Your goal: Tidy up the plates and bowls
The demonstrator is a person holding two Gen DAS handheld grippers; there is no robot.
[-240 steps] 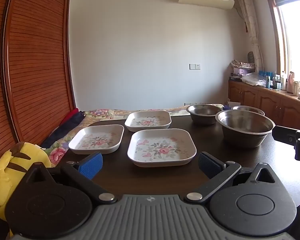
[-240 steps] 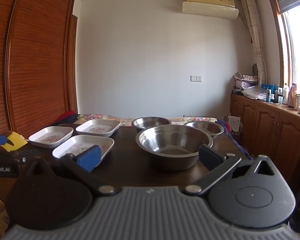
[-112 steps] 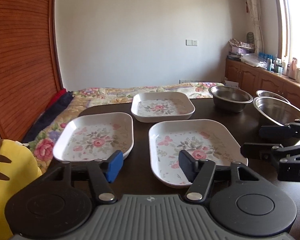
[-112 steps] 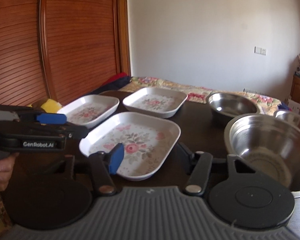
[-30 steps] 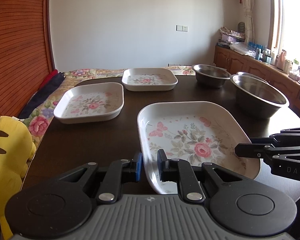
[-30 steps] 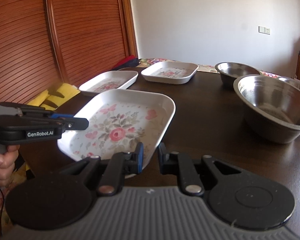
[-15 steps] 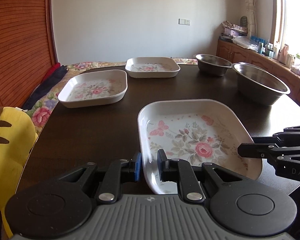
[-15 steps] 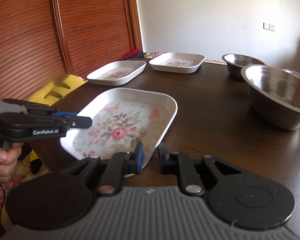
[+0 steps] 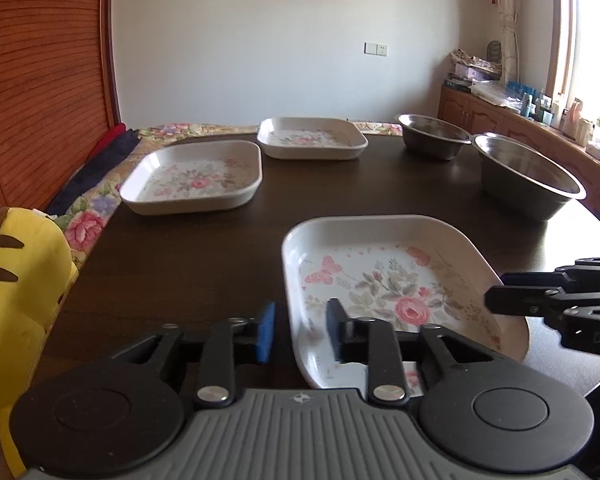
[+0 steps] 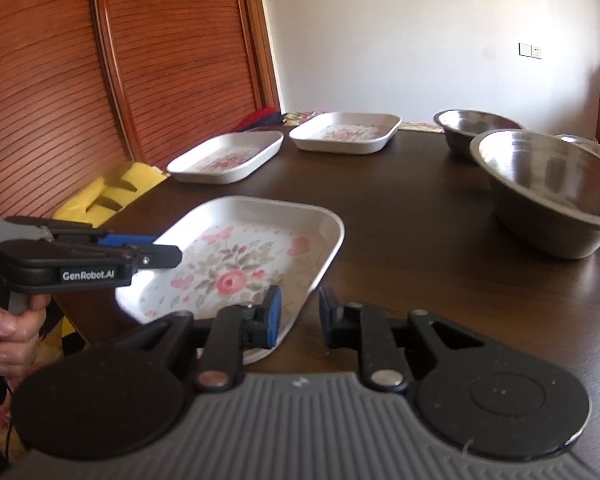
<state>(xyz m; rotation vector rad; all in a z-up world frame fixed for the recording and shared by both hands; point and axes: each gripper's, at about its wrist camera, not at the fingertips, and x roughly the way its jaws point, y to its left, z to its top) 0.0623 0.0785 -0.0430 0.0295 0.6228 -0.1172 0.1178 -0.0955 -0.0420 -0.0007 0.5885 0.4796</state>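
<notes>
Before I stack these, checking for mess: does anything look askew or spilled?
Nothing spilled or broken. The nearest white floral square plate lies angled at the dark wooden table's near edge, apart from the other two floral plates.

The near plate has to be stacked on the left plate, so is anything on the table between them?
Nothing visible: between the near plate and the left plate lies only bare table. The bowls stand off to the right.
</notes>
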